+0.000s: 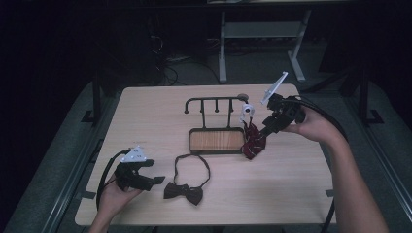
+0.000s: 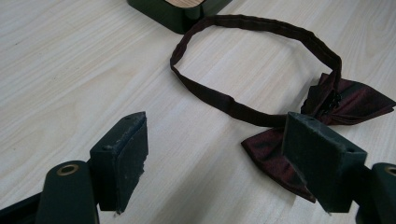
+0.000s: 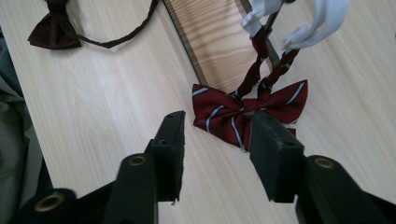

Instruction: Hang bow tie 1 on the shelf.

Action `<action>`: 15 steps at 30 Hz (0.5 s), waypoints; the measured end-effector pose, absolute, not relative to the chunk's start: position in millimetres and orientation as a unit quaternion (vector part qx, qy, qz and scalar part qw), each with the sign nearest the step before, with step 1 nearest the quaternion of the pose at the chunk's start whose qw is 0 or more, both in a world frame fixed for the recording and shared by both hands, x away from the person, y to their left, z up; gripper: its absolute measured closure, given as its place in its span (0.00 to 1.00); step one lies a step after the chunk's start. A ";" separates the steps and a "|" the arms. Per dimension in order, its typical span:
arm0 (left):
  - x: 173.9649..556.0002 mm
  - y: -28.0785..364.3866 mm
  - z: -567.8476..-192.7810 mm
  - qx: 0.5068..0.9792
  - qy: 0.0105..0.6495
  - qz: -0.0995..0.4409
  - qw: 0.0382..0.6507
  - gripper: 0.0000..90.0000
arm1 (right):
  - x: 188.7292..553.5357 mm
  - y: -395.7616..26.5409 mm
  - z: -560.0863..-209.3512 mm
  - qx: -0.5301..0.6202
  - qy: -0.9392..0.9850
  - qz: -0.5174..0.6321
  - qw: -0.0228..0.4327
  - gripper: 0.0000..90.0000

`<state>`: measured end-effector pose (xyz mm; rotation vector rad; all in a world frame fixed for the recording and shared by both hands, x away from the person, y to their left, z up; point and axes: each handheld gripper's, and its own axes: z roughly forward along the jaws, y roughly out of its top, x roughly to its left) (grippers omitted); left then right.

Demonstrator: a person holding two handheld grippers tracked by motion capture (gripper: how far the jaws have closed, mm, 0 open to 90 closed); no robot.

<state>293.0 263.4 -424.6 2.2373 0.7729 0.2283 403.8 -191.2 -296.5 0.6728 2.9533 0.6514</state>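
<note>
Your right gripper (image 3: 215, 140) stands released beside the striped bow tie (image 3: 250, 112); it's light, limp fabric, so pinch it at the firmer centre knot.

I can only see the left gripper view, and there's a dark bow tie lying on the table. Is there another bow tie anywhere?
Observer: Yes, a red striped bow tie sits at the right end of a rack with hooks.
Child: Is it lying flat like mine?
Observer: No. Its band runs upward to white ends near the rack's last hook, and the bow is low beside the rack's base.
Child: Is the other tool holding it?
Observer: No. The right tool is open, right in front of the bow and not squeezing it.
</note>
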 end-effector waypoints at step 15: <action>293.1 263.5 -424.7 0.874 0.299 0.092 0.372 0.25 | 390.0 -202.8 -319.7 0.230 0.948 0.218 0.018 0.53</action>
